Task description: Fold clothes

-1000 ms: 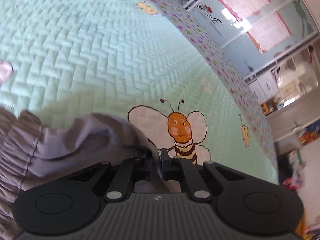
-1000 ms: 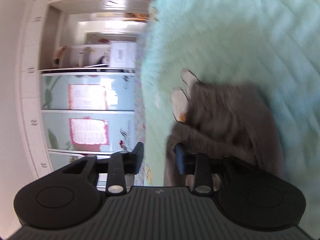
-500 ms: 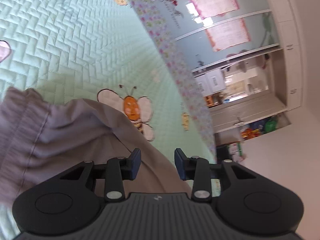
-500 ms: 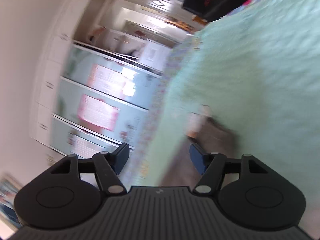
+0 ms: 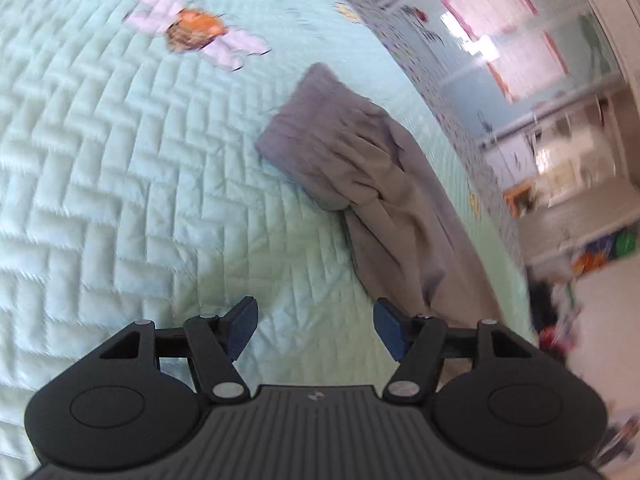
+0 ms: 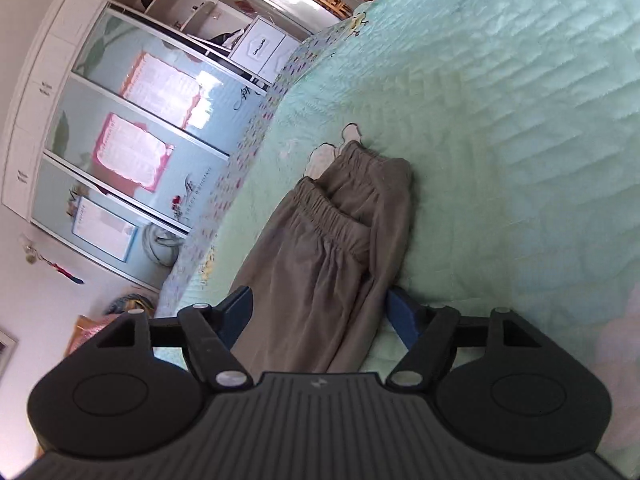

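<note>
left gripper (image 5: pixel 314 328): fingers just opened wide, nothing between | right gripper (image 6: pixel 320 316): just opened, gray pants (image 6: pixel 332 248) between, not pinched | pants folded on green blanket (image 5: pixel 120 160)

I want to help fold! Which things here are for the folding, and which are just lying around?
For the folding:
grey trousers
left tongs, open
right tongs, open

Just lying around:
green quilt
bee picture
cupboard doors

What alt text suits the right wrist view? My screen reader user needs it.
Grey trousers lie folded lengthwise on a pale green quilted bedspread, elastic waistband away from the camera. The open right gripper frames their near end without gripping, its jaws having just been opening. Wardrobe doors stand behind.
</note>
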Tool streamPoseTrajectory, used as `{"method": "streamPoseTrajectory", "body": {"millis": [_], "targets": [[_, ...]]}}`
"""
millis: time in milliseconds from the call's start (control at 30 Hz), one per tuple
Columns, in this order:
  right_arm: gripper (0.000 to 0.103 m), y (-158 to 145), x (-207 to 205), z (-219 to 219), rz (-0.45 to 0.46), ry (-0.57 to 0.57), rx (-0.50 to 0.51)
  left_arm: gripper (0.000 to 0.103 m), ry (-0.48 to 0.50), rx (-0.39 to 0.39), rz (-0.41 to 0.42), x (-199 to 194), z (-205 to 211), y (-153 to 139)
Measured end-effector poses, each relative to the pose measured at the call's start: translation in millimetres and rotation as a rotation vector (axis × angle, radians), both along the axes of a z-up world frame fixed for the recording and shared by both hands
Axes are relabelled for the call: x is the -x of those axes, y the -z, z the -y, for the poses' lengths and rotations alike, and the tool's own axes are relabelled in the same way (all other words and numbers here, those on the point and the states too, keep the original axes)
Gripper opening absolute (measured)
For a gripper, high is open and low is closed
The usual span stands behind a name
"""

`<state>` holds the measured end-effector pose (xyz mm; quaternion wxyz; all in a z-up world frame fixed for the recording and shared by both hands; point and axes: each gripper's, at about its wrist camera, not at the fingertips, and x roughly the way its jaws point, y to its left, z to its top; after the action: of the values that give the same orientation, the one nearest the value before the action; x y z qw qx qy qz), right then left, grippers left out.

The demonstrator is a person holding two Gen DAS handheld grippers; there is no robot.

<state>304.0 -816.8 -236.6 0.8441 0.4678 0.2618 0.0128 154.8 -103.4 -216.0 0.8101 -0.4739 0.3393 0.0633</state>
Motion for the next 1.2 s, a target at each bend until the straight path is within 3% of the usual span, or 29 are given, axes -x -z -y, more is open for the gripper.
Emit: {"method": "streamPoseTrajectory", "body": {"millis": [167,300,567,633,667,733,767,800,900,1033,1200], "targets": [[0.076,3.6,-11.6,-8.4,0.030,-0.019,0.054,0.075,-0.051,0.087,0.051,-19.5,-2.9,7.4],[0.083,4.4,-25.4,-16.7,0.069,-0.042,0.091,0.077,-0.086,0.135,0.098,-41.2,-6.8,10.4],[0.084,6.9,-50.9,-16.1,0.147,-0.059,0.076,0.086,-0.137,0.089,0.169,-95.0,22.9,-0.5],[0.083,7.4,-58.2,-15.9,0.159,-0.063,0.068,0.080,-0.071,0.132,0.187,-103.3,41.8,-0.6],[0.083,7.5,-60.9,-15.7,0.163,-0.063,0.062,0.071,-0.037,0.128,0.184,-107.0,51.1,-0.2],[0.083,6.7,-63.2,-16.0,0.160,-0.068,0.070,0.048,0.003,0.062,0.155,-112.1,66.6,0.8],[0.081,6.2,-64.3,-16.2,0.158,-0.071,0.074,0.027,-0.017,0.056,0.137,-112.0,67.1,5.0],[0.068,4.3,-65.4,-18.6,0.136,-0.078,0.107,0.008,-0.048,0.075,0.121,-111.3,64.7,11.2],[0.004,8.1,-65.6,-20.6,0.060,-0.095,0.127,0.004,-0.075,0.113,0.109,-112.1,57.0,18.0],[0.003,8.2,-54.4,-22.5,0.040,-0.059,0.129,0.003,-0.020,-0.053,0.097,-117.0,65.9,-7.4],[0.003,0.9,-19.2,-17.9,0.036,-0.005,0.040,0.003,-0.029,-0.061,0.137,-95.6,53.0,-30.5]]}}
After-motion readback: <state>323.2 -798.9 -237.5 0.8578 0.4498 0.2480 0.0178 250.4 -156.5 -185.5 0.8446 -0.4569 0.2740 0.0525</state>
